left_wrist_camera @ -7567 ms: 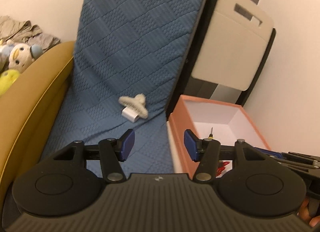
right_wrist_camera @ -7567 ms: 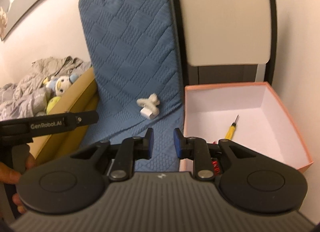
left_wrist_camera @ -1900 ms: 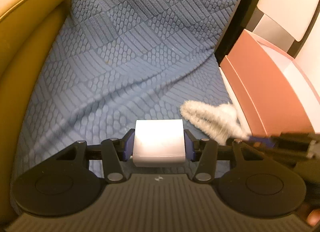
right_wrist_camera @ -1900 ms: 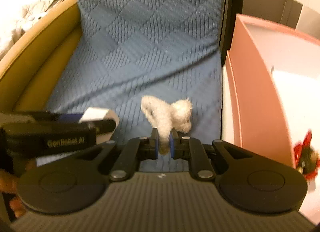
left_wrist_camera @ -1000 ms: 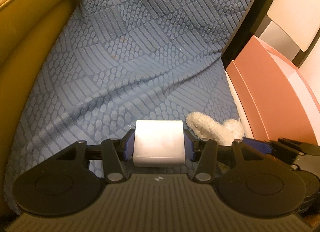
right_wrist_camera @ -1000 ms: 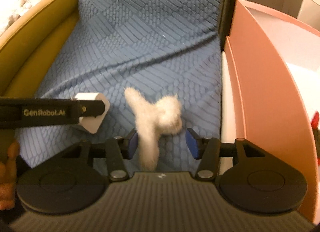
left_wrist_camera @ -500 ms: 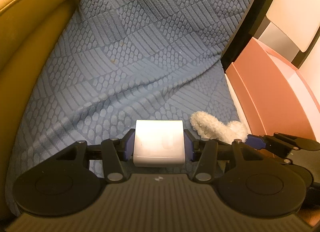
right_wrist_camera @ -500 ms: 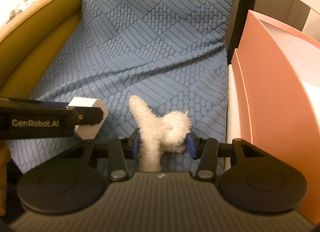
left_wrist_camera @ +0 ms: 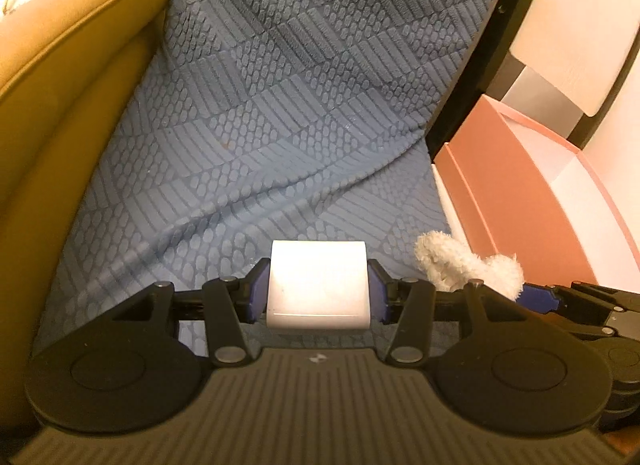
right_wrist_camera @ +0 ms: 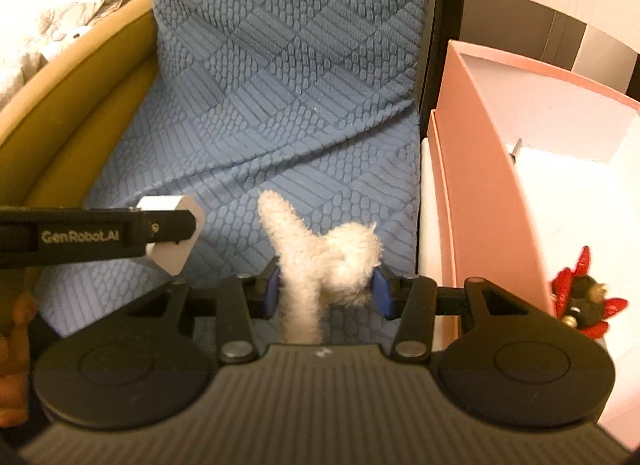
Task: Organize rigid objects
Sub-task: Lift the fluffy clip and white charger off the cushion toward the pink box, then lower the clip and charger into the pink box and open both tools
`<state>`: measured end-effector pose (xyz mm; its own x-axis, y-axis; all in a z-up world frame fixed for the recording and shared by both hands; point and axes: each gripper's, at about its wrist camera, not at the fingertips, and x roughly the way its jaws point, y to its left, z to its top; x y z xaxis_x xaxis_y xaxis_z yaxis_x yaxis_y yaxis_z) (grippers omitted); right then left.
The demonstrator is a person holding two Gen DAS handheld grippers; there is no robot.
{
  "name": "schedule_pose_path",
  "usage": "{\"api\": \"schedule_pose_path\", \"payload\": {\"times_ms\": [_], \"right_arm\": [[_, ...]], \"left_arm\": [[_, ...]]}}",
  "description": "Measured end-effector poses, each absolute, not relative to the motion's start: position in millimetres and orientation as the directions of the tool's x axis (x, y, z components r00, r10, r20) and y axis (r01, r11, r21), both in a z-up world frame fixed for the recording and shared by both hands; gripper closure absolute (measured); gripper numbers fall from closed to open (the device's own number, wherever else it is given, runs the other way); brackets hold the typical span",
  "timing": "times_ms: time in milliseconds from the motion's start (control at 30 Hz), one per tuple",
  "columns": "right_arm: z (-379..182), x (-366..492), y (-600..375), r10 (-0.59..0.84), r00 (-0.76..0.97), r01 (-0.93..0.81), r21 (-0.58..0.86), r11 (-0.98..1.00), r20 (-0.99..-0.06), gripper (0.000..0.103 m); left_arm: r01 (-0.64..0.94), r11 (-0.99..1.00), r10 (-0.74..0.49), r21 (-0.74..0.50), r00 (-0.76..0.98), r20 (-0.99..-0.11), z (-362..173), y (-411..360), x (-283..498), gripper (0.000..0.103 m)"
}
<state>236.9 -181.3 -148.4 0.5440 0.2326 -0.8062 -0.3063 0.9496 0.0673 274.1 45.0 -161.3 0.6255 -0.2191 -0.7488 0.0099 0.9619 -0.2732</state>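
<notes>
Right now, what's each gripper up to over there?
The left gripper is shut on a white block, held just above the blue cover. Beside it, the right gripper has its jaws around a fluffy white piece, pads touching both sides. The pink box stands open to the right, with a red ornament and a screwdriver tip inside.

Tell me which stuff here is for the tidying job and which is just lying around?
For the job:
- white block in the left gripper
- fluffy white piece in the right gripper
- pink box
- red-and-black trinket, in the box

Just lying around:
- blue quilted cover
- mustard cushion
- crumpled clothes
</notes>
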Motion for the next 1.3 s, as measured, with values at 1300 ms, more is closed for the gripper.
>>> {"api": "schedule_pose_path", "payload": {"times_ms": [1300], "right_arm": [[13.1, 221.8, -311.3, 0.274, 0.693, -0.249, 0.136, 0.959, -0.667, 0.054]], "left_arm": [[0.065, 0.947, -0.259, -0.314, 0.732, -0.63, -8.2, -79.0, 238.8, 0.047]]}}
